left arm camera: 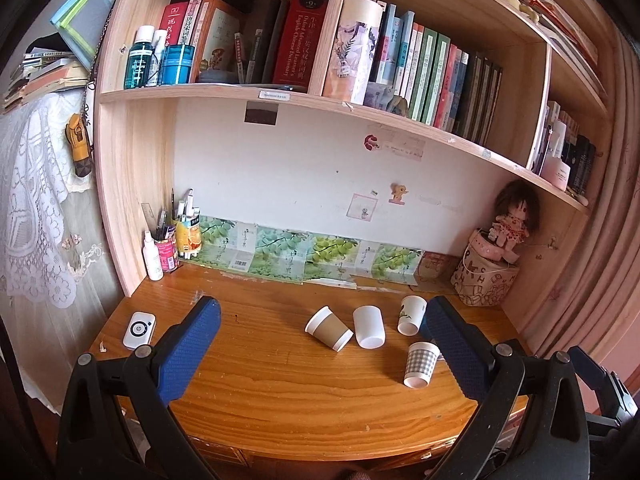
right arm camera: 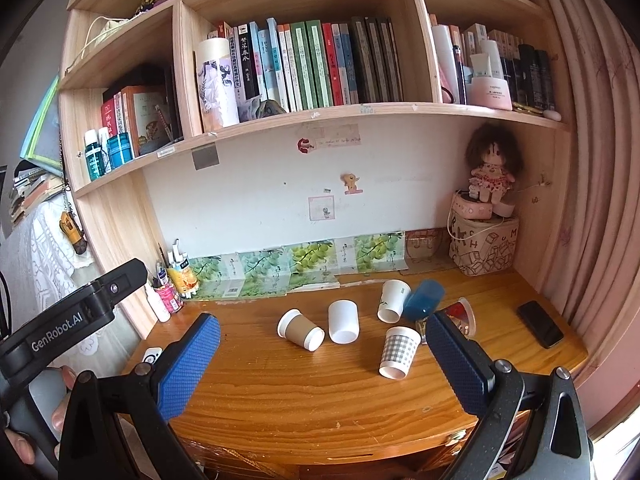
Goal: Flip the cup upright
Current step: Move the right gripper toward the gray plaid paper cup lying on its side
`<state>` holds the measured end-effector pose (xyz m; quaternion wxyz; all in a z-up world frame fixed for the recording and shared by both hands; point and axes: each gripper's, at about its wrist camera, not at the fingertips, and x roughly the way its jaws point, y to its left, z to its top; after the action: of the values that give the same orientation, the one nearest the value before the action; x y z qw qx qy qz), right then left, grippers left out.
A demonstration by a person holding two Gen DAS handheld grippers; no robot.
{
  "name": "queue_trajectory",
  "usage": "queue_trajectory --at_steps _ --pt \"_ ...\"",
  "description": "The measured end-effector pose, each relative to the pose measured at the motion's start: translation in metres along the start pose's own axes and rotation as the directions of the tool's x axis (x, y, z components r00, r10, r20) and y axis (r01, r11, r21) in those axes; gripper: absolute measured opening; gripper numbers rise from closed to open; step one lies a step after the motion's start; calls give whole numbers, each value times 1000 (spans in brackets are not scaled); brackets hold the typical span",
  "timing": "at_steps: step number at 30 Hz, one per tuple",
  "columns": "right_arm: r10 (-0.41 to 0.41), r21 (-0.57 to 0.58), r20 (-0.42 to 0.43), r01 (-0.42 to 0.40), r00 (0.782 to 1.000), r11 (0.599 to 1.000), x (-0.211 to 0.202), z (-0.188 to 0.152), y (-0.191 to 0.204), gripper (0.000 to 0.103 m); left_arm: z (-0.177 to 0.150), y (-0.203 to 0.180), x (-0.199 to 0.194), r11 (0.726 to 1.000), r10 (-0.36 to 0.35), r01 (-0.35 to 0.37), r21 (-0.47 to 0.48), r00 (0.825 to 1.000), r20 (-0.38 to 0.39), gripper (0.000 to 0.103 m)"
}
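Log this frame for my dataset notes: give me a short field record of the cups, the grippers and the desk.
surface: wooden desk
cups lying on their sides: brown sleeved cup; white cup; leaf-print cup; checked cup; red-printed cup; blue cup
cups upright: none visible
left gripper: open, above the desk, holding nothing
right gripper: open, holding nothing
other items: black phone at right; white device at left
task progress: no cup flipped yet
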<state>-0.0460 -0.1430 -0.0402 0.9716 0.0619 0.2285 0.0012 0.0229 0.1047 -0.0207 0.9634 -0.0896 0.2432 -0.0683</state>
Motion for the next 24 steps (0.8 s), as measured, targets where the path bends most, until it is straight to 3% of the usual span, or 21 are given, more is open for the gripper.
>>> queue_trajectory --at_steps 8,13,20,24 --pt "-12 34 -92 16 996 999 43 -4 -29 103 4 -13 33 999 37 -38 -15 997 -62 102" --pt "40 105 -173 -22 984 994 80 -4 -58 103 12 -33 58 997 71 -71 8 994 -85 102" --pt "67 220 -293 0 954 975 130 -1 -110 103 16 -62 104 995 95 -89 41 980 -173 102" --pt "93 278 -367 14 926 961 160 -2 -136 103 17 -75 127 992 126 -117 52 968 -217 102"
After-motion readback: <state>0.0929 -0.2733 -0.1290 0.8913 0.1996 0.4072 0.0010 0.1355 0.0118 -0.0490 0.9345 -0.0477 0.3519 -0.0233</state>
